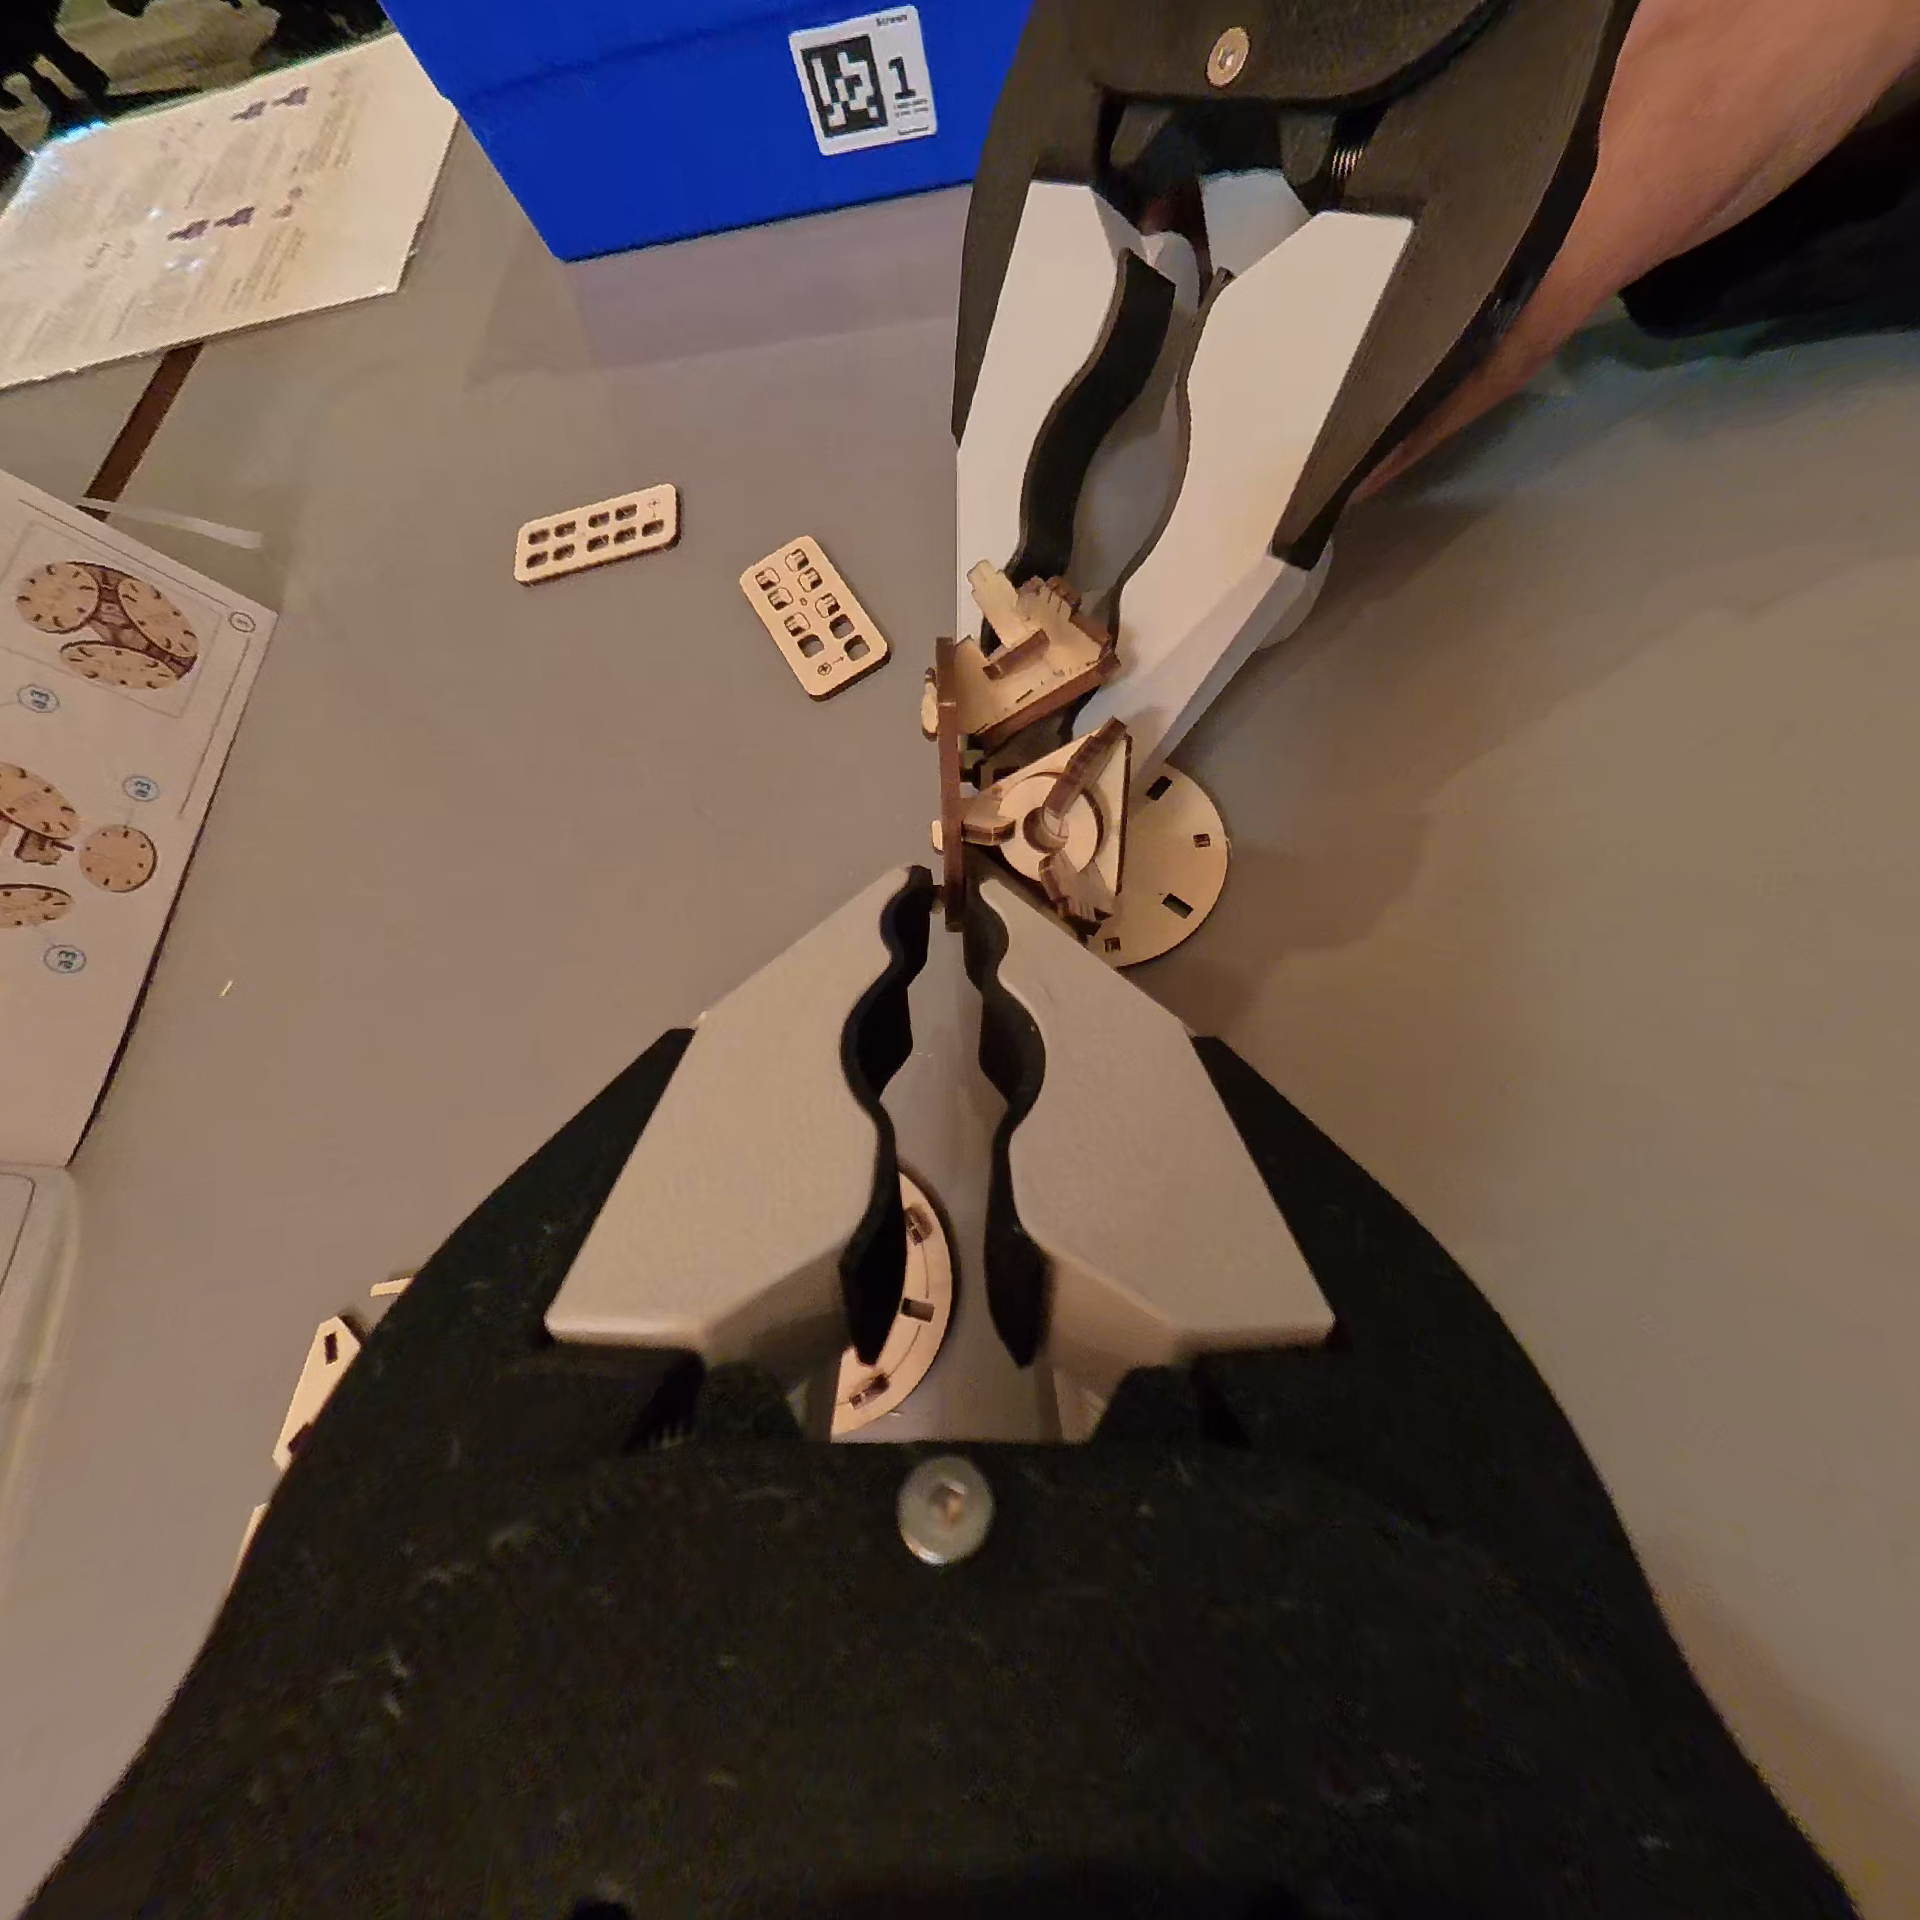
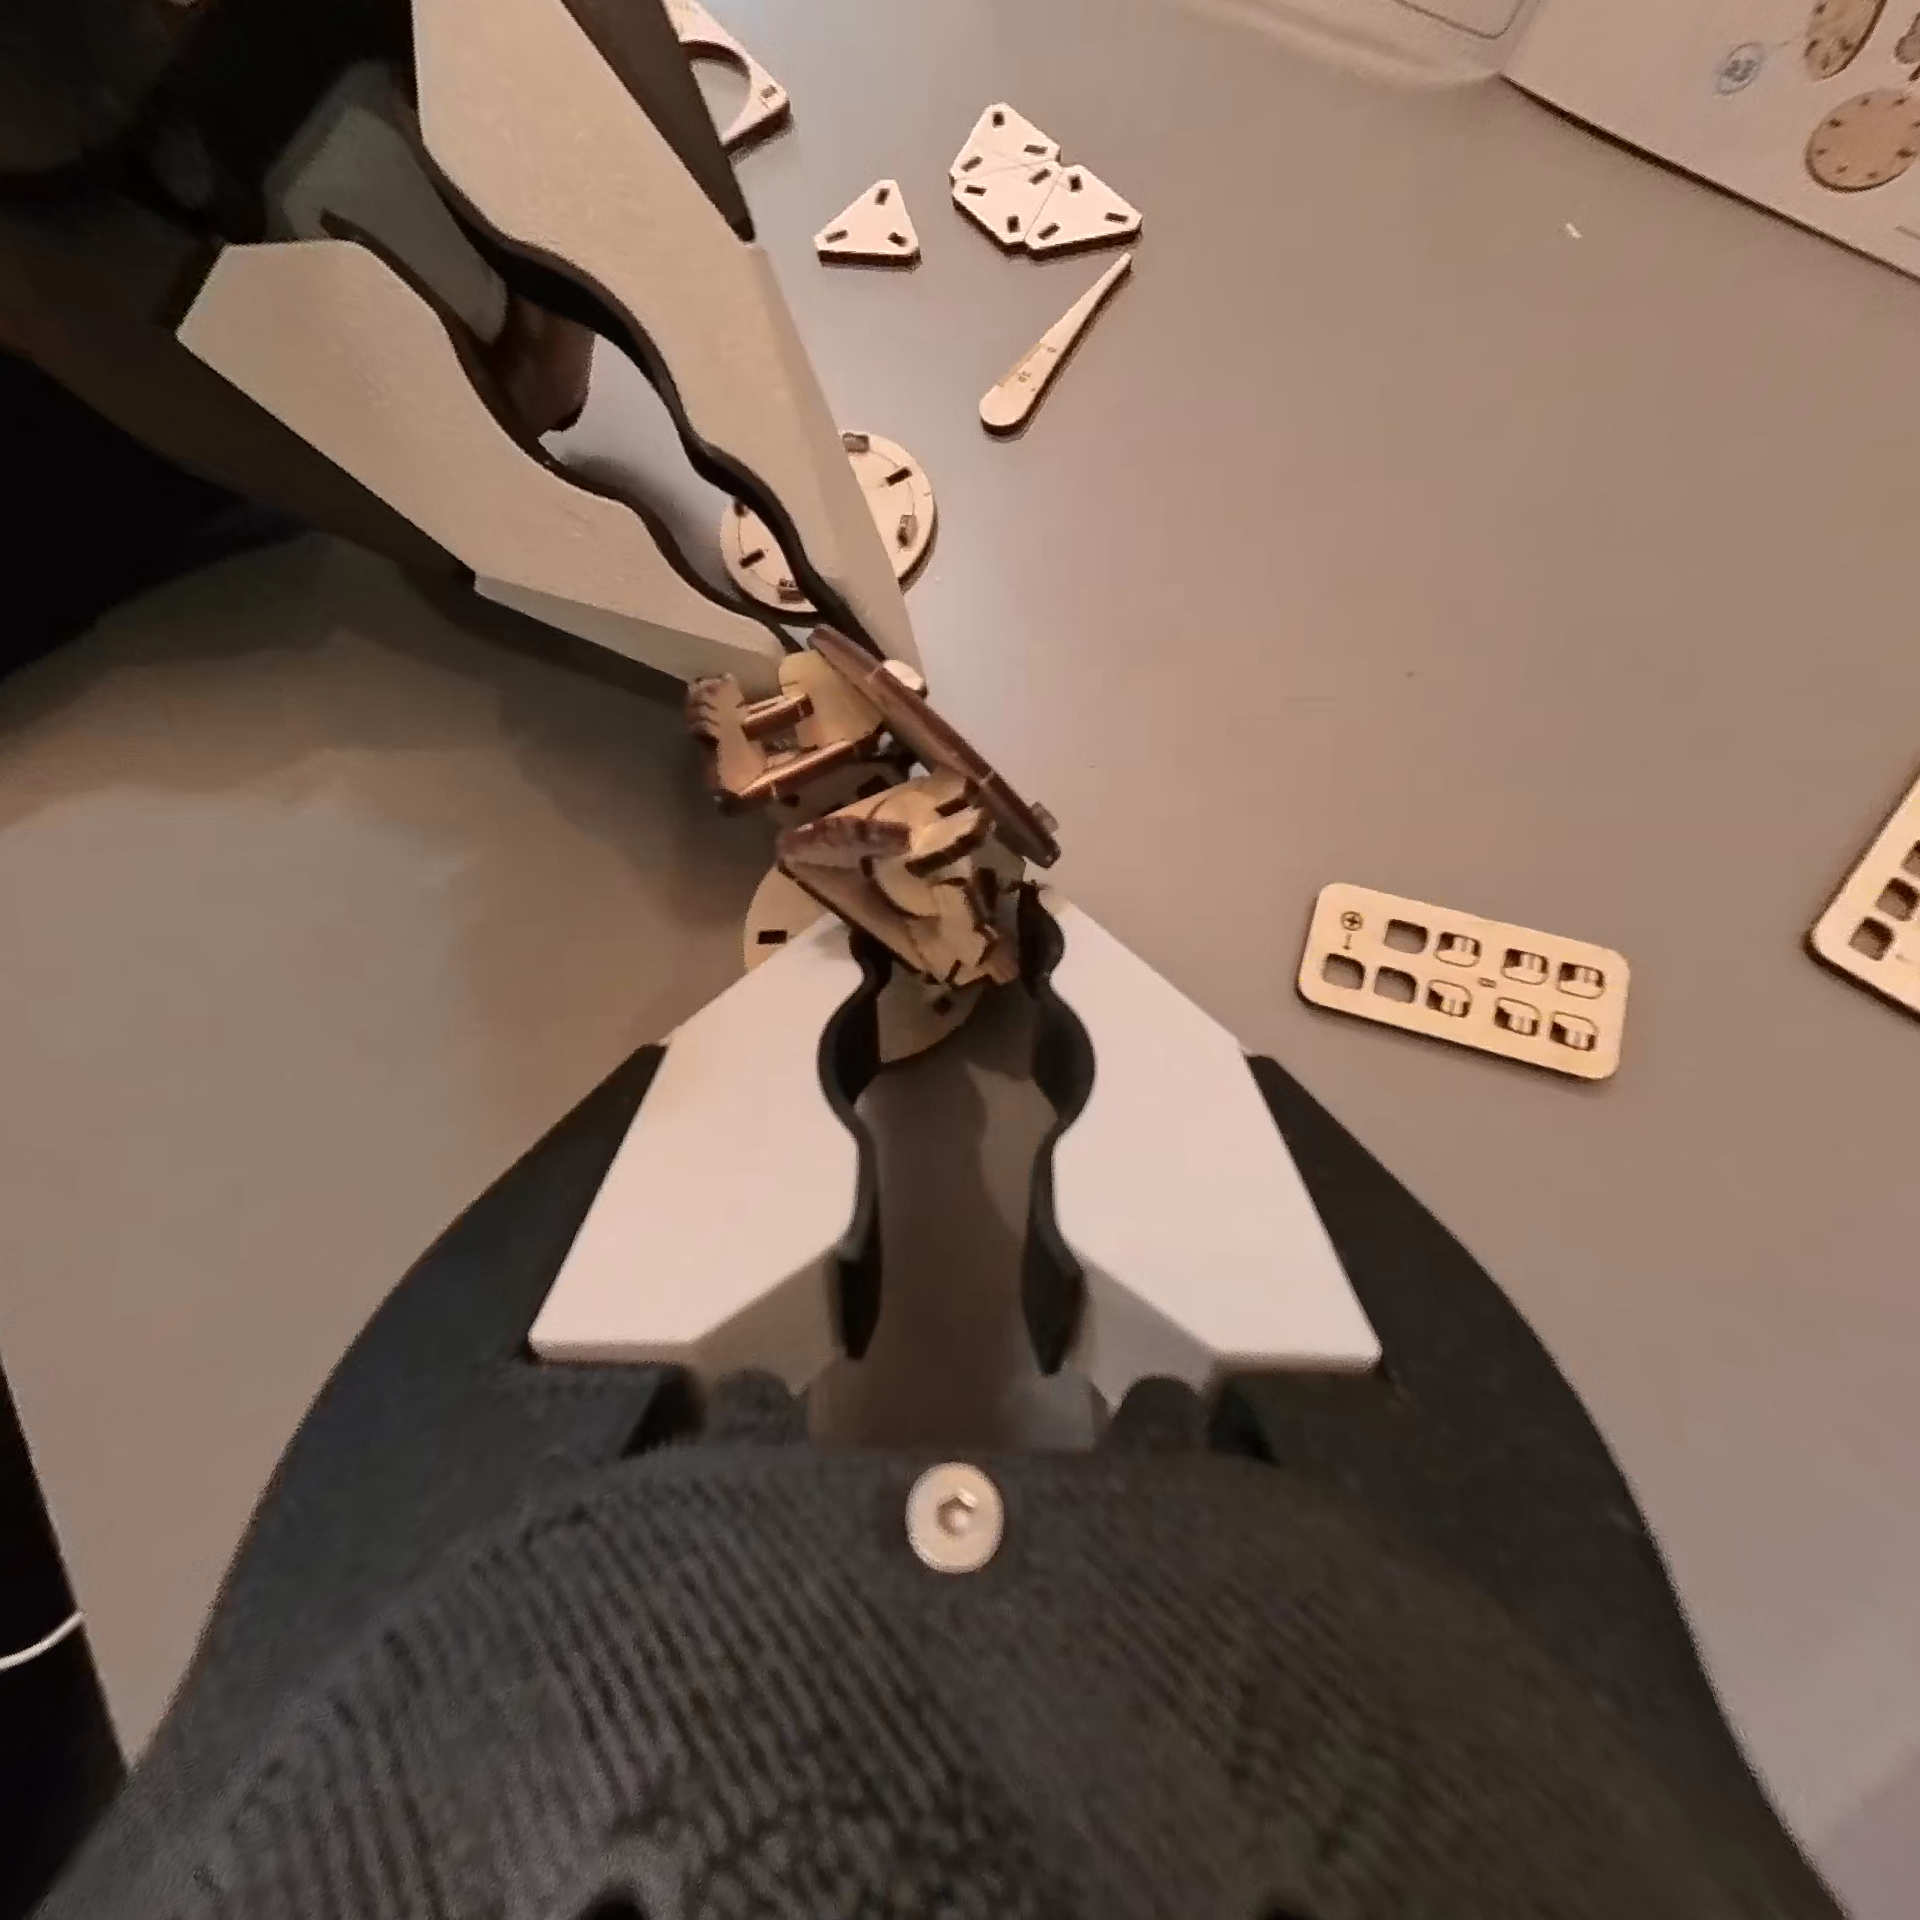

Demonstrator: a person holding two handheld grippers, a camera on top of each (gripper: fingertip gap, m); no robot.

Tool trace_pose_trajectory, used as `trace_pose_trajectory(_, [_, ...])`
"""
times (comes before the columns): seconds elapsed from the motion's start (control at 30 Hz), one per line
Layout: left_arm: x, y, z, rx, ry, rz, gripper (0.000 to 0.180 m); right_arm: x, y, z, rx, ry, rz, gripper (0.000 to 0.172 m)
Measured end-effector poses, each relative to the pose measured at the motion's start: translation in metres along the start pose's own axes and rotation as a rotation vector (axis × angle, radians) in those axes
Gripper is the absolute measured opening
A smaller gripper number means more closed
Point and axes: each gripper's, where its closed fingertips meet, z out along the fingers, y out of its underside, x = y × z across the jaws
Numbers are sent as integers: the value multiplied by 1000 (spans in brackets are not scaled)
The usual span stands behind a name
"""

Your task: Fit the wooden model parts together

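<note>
Gripping: both tongs pinch one wooden assembly (image 1: pixel 1023 769), above the grey surface (image 1: pixel 520 935)
Left tongs (image 1: pixel 951 904): clamped on its thin disc edge
Right tongs (image 2: pixel 951 951): closed on its triangular block
Nearby: slotted wooden card (image 2: pixel 1463 979)

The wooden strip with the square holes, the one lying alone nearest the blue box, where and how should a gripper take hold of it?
The strip lies flat on the grey table, apart from its neighbour. Probably best to come from straight above and pinch across its two long edges near the middle, since that is its narrow span; being thin, it gives little edge to catch.
</note>
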Motion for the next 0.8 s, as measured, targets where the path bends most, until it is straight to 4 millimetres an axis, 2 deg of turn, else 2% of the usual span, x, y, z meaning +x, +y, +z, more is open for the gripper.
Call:
trace_pose_trajectory(0.5, [-1,0,1,2,-14,20,2,1,1,1,20,-40,86,19])
trace_pose_trajectory(0.8, [1,0,0,-2,9,-21,1,0,2,1,27,26,14,19])
